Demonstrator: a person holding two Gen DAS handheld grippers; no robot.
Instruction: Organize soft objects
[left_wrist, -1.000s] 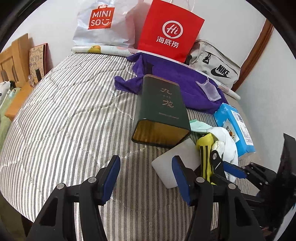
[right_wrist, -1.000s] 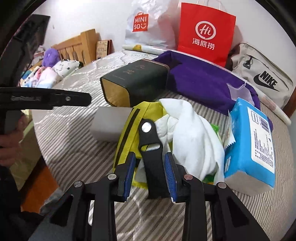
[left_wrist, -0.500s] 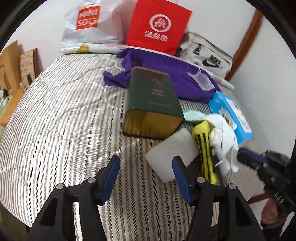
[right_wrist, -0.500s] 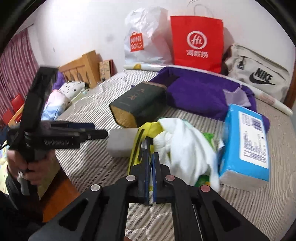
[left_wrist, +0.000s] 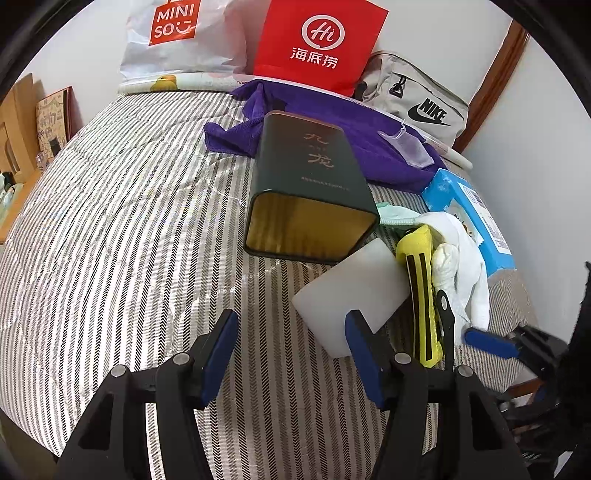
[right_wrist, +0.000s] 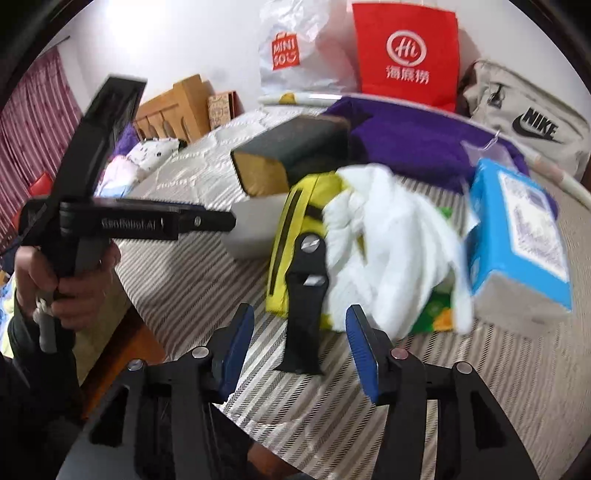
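Observation:
A pile of soft things lies on the striped bed: a yellow cloth with black stripes (left_wrist: 419, 291) (right_wrist: 295, 225), a white cloth (left_wrist: 465, 266) (right_wrist: 384, 243) and a white foam block (left_wrist: 351, 284) (right_wrist: 255, 229). A black clip (right_wrist: 306, 299) (left_wrist: 445, 325) lies at the yellow cloth's near end. My right gripper (right_wrist: 299, 343) is open, its fingers either side of the clip's tail. My left gripper (left_wrist: 290, 354) is open and empty, just left of the foam block. A dark green tin (left_wrist: 310, 192) (right_wrist: 291, 158) lies on its side, open end towards me.
A purple towel (left_wrist: 347, 133), a blue tissue pack (left_wrist: 469, 218) (right_wrist: 521, 240), a red paper bag (left_wrist: 317, 40), a Miniso bag (left_wrist: 177, 37) and a Nike bag (left_wrist: 417, 103) lie behind. A wooden headboard (right_wrist: 173, 107) stands at the left. The bed edge is near.
My right gripper was shut half a second ago and is now open, moved in close around the black clip. My left gripper has stayed open and shifted slightly.

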